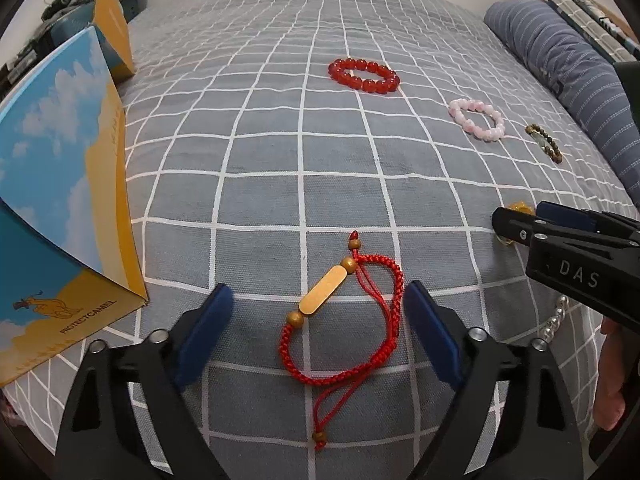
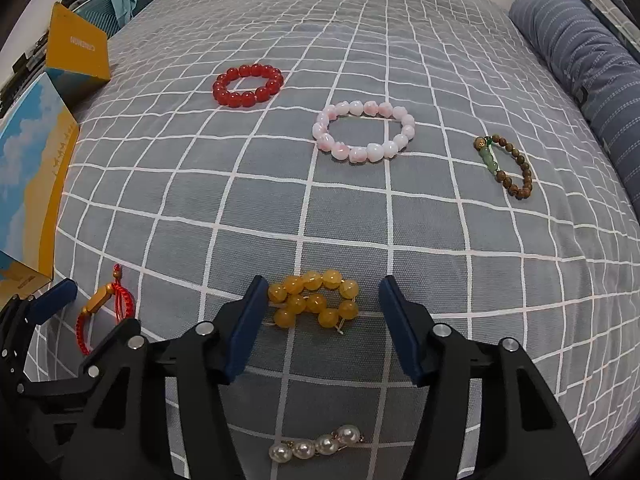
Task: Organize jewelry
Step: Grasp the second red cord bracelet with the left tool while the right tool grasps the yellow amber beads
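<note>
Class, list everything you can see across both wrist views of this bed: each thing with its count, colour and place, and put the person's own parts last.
Red bead bracelet: one, red, far on the bedspread.
Pink bead bracelet: one, pale pink, right of the red one.
Brown bead bracelet: one, brown with green, near the pillow.
Yellow bead bracelet: one, amber, bunched between the right gripper's open fingers.
Red cord bracelet: one, red with gold bar, between the left gripper's open fingers.
Pearl strand: one, white, nearest edge.
Box: one, blue and yellow, left.
Pillow: one, blue striped, right.
Bedspread: one, grey checked.
Left gripper: one, black, blue pads.
Right gripper: one, same.
</note>
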### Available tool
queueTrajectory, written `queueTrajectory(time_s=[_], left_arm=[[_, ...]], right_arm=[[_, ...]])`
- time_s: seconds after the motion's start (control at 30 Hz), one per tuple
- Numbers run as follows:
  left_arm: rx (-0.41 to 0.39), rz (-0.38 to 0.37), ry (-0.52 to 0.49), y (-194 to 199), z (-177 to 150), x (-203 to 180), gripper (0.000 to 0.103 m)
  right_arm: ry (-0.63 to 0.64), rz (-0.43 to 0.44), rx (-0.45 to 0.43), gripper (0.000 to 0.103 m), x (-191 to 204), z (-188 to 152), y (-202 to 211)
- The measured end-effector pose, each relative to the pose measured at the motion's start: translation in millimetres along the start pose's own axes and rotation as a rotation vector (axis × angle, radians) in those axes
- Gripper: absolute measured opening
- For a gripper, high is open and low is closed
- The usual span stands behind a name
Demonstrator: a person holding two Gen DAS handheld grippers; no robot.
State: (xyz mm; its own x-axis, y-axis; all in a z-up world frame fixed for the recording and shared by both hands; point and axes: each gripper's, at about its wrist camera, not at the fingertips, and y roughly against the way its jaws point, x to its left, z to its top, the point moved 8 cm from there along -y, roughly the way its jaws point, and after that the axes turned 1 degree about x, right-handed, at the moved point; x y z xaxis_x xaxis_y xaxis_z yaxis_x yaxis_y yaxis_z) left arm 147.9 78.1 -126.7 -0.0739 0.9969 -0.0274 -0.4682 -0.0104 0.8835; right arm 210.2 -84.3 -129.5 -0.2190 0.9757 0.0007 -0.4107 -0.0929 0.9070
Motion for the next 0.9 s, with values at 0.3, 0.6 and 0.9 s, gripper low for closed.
queueTrajectory(time_s=[0.3, 0.6, 0.9], left_arm=[[0.019, -0.019, 0.003, 2, 0, -1, 0.039], [0.028, -0.034, -0.003, 8, 0, -1, 0.012], [0.0, -0.037, -0.004, 20, 6, 2, 0.012]], right_arm=[[0.015, -0.006, -0.001, 0.039, 2, 1, 0], [0.017, -0.016, 0.001, 0.009, 1, 1, 0], [0.013, -0.023, -0.016, 0.009, 1, 2, 8]])
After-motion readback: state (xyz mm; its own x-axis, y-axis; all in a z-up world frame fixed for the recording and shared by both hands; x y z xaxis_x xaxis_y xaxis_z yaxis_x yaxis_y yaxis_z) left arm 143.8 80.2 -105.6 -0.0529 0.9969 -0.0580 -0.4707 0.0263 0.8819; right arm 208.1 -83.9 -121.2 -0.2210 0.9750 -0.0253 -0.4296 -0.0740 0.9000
